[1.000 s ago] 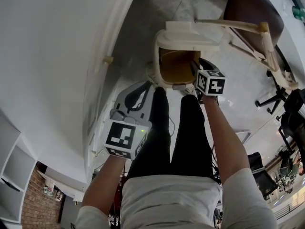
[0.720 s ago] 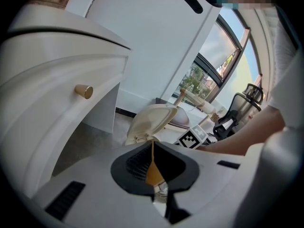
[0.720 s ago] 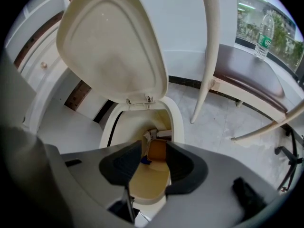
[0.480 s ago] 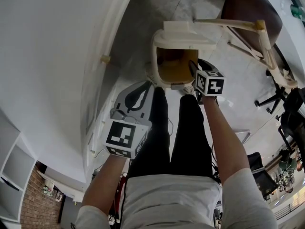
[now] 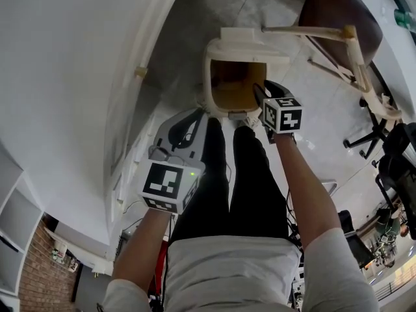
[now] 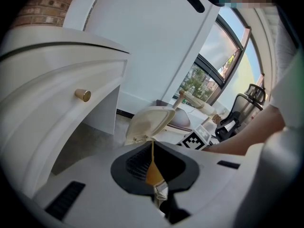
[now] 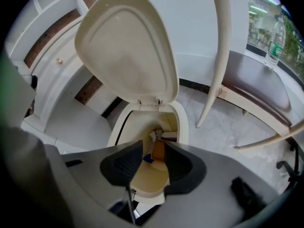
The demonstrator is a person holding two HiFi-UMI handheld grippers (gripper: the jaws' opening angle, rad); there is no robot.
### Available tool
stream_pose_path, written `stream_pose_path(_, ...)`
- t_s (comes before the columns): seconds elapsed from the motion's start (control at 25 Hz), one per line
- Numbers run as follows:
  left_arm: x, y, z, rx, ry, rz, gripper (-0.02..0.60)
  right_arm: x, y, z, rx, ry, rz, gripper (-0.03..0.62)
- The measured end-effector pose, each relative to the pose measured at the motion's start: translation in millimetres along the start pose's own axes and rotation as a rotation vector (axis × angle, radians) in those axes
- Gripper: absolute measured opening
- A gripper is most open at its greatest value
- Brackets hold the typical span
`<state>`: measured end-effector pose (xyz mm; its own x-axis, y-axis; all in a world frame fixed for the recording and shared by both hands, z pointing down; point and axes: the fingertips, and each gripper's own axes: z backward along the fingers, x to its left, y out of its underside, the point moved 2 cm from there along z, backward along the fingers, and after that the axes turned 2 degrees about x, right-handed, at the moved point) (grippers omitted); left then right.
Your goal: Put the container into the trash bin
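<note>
A cream trash bin [image 5: 209,70] stands on the floor just past my feet, its lid [image 5: 250,41] swung up. In the right gripper view the lid [image 7: 126,46] stands upright over the bin's rim [image 7: 183,122]. An orange-brown and white thing [image 7: 158,146] lies deep inside; I cannot tell whether it is the container. My right gripper [image 5: 266,91] hangs over the bin's near right rim, open [image 7: 153,160] with nothing between its jaws. My left gripper [image 5: 188,123] is held back by my left leg, shut [image 6: 152,151] and empty, pointing at the bin's lid [image 6: 147,122].
A curved white cabinet with a brass knob [image 6: 82,95] runs along the left. A wooden chair with a brown seat [image 5: 338,12] stands right of the bin, with a water bottle [image 7: 274,42] beyond its seat. Office chairs [image 5: 390,148] are further right. My black-trousered legs [image 5: 240,181] are below the bin.
The whole view has drifted slightly. Both grippers keep their places relative to the bin.
</note>
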<state>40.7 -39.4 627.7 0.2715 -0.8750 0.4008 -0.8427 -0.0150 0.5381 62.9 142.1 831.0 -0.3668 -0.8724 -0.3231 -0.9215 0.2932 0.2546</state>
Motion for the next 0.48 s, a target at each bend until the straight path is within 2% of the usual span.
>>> stream_pose_path(0.24,-13.4,-10.2,13.1,-0.026,-0.026,0.006,0.026,16.1,-10.4,23.5,-0.011,-0.028,0.097,0.078)
stream_pose_path(0.48,-33.5,-31.3,36.4,-0.056,-0.039,-0.004,0.026,41.6,-26.6,66.7,-0.051,-0.066,0.192,0.046)
